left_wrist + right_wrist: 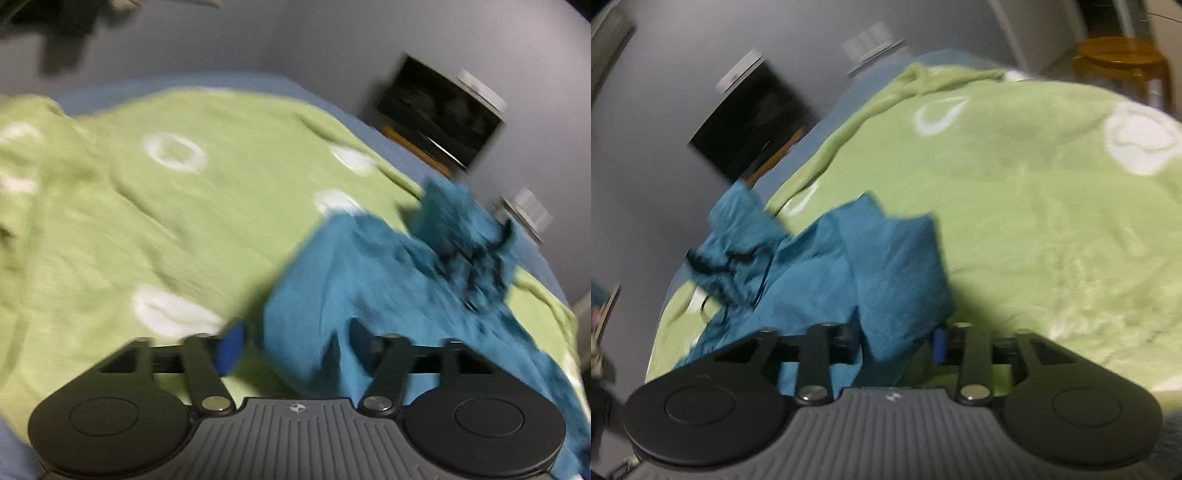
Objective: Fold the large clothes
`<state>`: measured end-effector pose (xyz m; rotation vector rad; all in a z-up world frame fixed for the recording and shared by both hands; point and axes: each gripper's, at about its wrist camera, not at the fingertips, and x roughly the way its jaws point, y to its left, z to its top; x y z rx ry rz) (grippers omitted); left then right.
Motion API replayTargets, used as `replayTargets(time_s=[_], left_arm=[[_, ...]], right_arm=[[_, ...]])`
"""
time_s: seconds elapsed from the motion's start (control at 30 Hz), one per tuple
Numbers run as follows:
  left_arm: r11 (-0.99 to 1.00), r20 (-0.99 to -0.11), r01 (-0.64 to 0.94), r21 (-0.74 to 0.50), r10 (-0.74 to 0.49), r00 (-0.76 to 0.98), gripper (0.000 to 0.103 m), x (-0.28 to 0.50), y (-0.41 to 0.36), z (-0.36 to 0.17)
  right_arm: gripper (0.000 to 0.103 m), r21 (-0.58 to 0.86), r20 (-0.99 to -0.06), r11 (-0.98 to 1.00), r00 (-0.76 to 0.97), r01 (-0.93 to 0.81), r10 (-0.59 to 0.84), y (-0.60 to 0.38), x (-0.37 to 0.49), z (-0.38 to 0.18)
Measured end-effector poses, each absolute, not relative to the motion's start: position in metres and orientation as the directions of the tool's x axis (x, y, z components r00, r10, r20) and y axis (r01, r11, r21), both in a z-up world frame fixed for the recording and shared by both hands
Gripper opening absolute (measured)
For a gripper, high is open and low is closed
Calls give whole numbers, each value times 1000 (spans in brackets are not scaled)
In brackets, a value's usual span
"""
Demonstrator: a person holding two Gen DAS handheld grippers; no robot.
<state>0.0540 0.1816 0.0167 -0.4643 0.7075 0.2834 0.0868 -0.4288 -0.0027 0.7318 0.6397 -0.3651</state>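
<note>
We found no readable writing.
Teal garment (369,273) lay on the green blanket (184,206); left gripper (291,347) and right gripper (897,343) jaws stood apart around its folds.

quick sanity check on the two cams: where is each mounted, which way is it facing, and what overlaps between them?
Left wrist: sits on the left gripper, looks forward and down over the green blanket at the teal garment, toward a grey wall; only its own jaws and housing show, standing apart with cloth between them.
Right wrist: sits on the right gripper, looks down along its fingers at the teal garment on the green blanket; own jaws only, cloth between.
Shared: garment, blanket, dark cabinet. Both blurred.
</note>
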Motion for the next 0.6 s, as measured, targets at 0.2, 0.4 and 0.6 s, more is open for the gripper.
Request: replayTargets(time_s=[0.2,0.4,0.6], left_arm=[[900,-637,-351,-257,116,762,76,49,167,31],[976,-587,-187,-108,89,805,78,58,113,53],[987,-637,-28,-156,-79,767,79,88,67,47]], right_arm=[[79,448,-527,738,816,505,-239,-413,72,17],[80,328,-474,909,877,257,-78,-367,98,24],[80,195,-537,981,838,8,100,-310,137,16]])
